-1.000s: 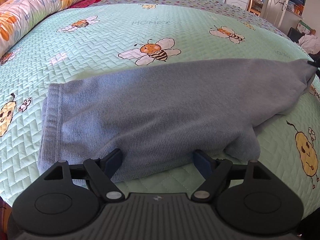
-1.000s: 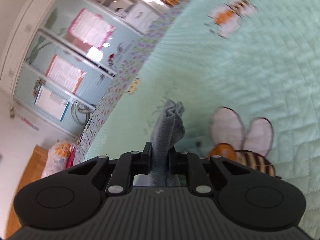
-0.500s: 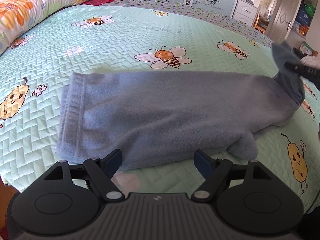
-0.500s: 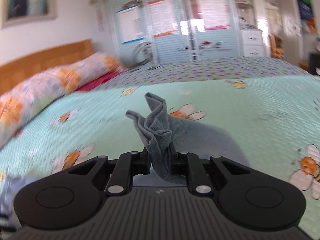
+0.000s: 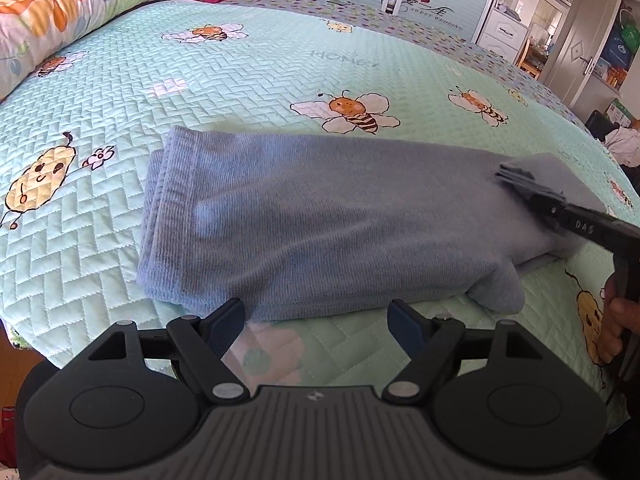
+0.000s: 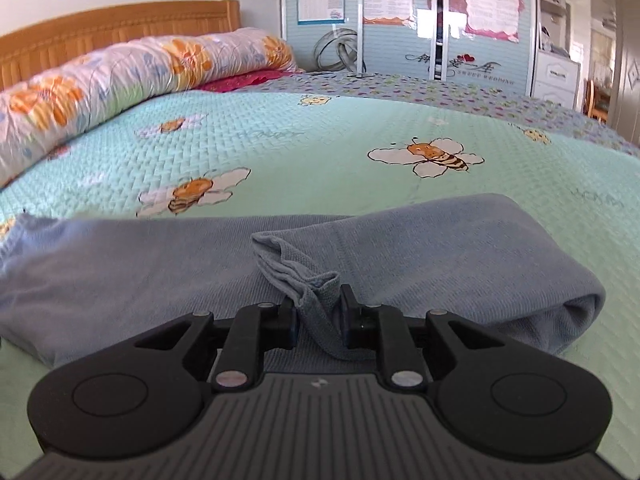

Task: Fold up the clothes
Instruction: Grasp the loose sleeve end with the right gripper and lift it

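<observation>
Grey-blue garment [image 5: 328, 216] stretched from 9 to 3 o'clock across the bed [image 5: 248, 68], 3 o'clock end clenched in right claw [image 6: 318, 314], left claw [image 5: 318, 320] released at its near edge.

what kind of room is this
Most likely a home bedroom: a bed with a bee-print quilt, a wooden headboard behind a rolled floral duvet, and a sliding-door wardrobe along the far wall.
</observation>
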The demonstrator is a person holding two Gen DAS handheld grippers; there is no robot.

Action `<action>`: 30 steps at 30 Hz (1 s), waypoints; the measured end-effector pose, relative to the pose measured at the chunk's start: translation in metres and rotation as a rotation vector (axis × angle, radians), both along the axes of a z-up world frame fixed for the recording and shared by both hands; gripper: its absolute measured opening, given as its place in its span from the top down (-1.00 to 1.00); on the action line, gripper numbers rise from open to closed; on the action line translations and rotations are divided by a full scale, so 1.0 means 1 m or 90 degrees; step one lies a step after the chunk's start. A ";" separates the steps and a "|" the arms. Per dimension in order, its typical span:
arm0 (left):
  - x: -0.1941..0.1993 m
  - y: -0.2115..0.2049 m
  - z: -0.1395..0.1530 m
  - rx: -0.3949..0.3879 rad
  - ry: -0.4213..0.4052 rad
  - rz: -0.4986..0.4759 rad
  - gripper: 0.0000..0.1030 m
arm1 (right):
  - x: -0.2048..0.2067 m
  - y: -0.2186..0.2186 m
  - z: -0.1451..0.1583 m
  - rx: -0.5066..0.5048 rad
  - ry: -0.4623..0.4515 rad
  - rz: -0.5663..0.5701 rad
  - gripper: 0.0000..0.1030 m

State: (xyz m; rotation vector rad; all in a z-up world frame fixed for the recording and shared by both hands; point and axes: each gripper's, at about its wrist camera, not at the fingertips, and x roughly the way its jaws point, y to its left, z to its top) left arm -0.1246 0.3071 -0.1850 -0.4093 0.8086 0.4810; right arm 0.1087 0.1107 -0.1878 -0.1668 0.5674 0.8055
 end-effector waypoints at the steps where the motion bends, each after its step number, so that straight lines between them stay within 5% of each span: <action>1: 0.001 -0.001 0.000 0.002 0.003 0.000 -0.58 | 0.001 -0.001 0.002 0.010 0.006 -0.004 0.60; 4: 0.002 -0.002 -0.001 0.004 0.010 -0.001 -0.58 | -0.006 -0.003 0.023 0.065 -0.012 0.008 0.59; 7: 0.002 -0.002 0.000 0.004 0.011 -0.001 -0.59 | -0.007 0.009 0.018 0.043 0.000 0.027 0.59; 11: 0.000 -0.003 -0.001 0.002 0.014 -0.001 -0.59 | -0.004 0.011 -0.020 0.008 0.029 0.029 0.56; 13: 0.001 -0.003 -0.003 0.001 0.016 -0.001 -0.58 | -0.007 0.010 -0.018 0.013 0.030 0.043 0.39; 15: 0.001 -0.003 -0.003 0.002 0.017 -0.001 -0.59 | -0.012 0.010 -0.015 0.019 0.028 0.064 -0.08; 17: 0.000 -0.003 -0.003 -0.001 0.015 -0.001 -0.59 | -0.020 0.008 -0.007 0.026 0.006 0.065 -0.15; 27: 0.002 -0.002 -0.004 0.000 0.018 -0.002 -0.60 | -0.009 -0.048 0.017 0.156 0.040 -0.029 -0.14; 30: 0.001 -0.002 -0.003 -0.004 0.015 0.000 -0.60 | -0.004 -0.039 0.011 0.128 0.035 -0.034 -0.14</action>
